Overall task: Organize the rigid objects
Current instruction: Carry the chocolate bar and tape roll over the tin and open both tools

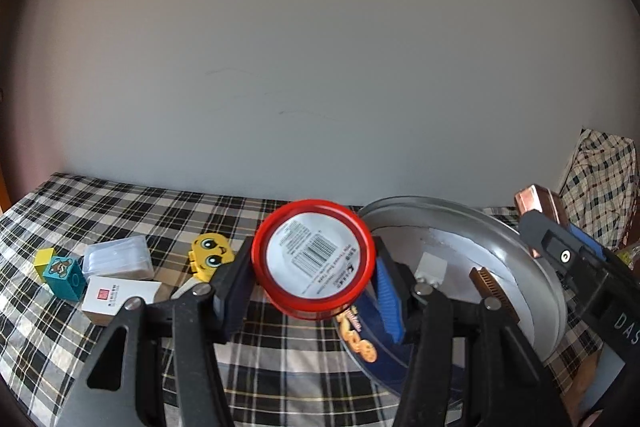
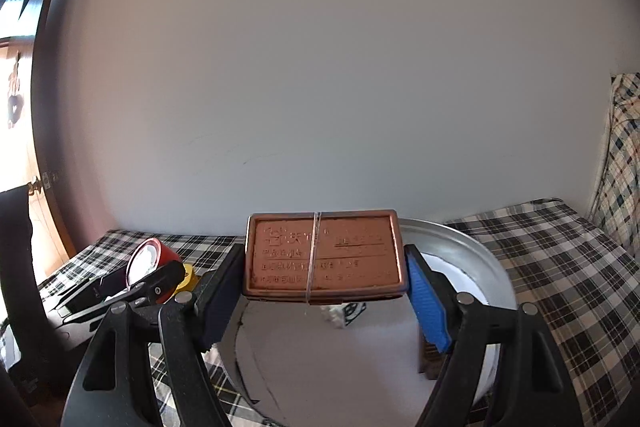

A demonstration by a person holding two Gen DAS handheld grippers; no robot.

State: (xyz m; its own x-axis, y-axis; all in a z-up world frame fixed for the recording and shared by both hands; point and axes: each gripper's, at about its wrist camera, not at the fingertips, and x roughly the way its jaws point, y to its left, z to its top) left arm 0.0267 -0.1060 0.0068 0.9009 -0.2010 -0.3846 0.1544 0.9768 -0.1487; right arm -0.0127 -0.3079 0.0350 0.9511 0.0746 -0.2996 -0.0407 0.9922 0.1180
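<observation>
Two items are in hand, a red-rimmed round tin (image 1: 315, 259) clenched in the left gripper (image 1: 312, 279) and a copper box (image 2: 323, 258) in the right gripper (image 2: 324, 287), both near the big round tin (image 1: 480, 227) at right, while five small things wait at lower left.

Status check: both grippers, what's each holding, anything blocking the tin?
Left gripper shut on red-rimmed round container. Right gripper shut on copper-brown box, over round metal tin. Tin's open, nothing blocking.
</observation>
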